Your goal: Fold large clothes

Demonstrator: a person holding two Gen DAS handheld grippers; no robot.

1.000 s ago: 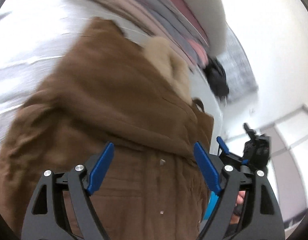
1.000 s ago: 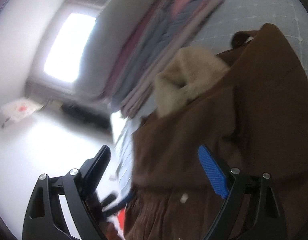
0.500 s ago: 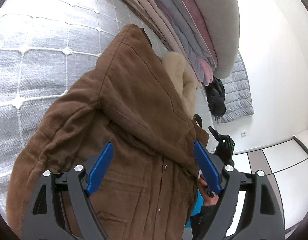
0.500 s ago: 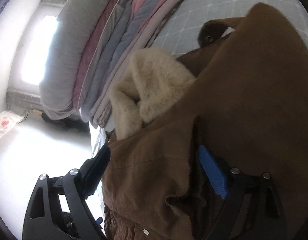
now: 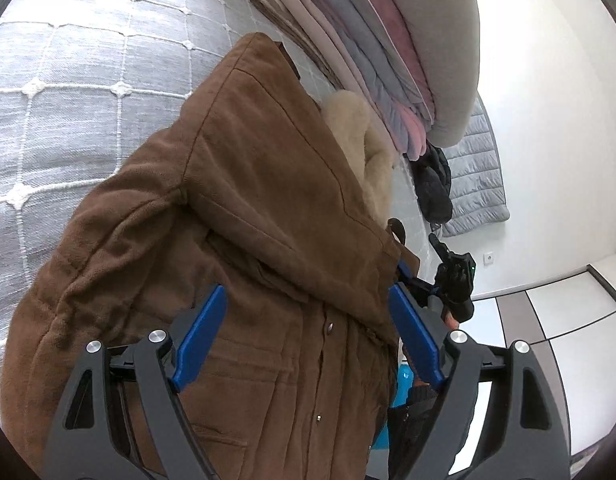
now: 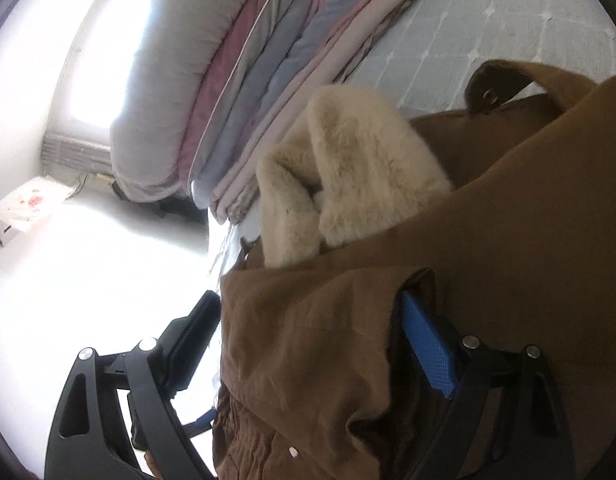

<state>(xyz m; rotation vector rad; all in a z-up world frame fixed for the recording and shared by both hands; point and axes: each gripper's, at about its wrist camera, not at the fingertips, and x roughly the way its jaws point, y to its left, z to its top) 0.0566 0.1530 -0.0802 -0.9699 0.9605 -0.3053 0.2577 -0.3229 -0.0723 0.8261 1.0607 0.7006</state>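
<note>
Now your left gripper (image 5: 304, 336) is wide open over the brown coat (image 5: 244, 216) on the bed (image 5: 68, 80); your right gripper (image 6: 311, 340) is wide open around its edge

Quilted bed (image 5: 68, 80), folded blankets (image 6: 244, 80)

Bedroom, quilted bed (image 5: 68, 80), stacked blankets (image 6: 268, 60)

Brown coat (image 5: 268, 264) with cream fleece lining (image 6: 347, 168); grey bedcover (image 5: 68, 80) quilted in a white grid; stacked bedding (image 6: 268, 60) in pink, blue-grey and grey; blue gripper pads (image 5: 198, 340) on black frames.
</note>
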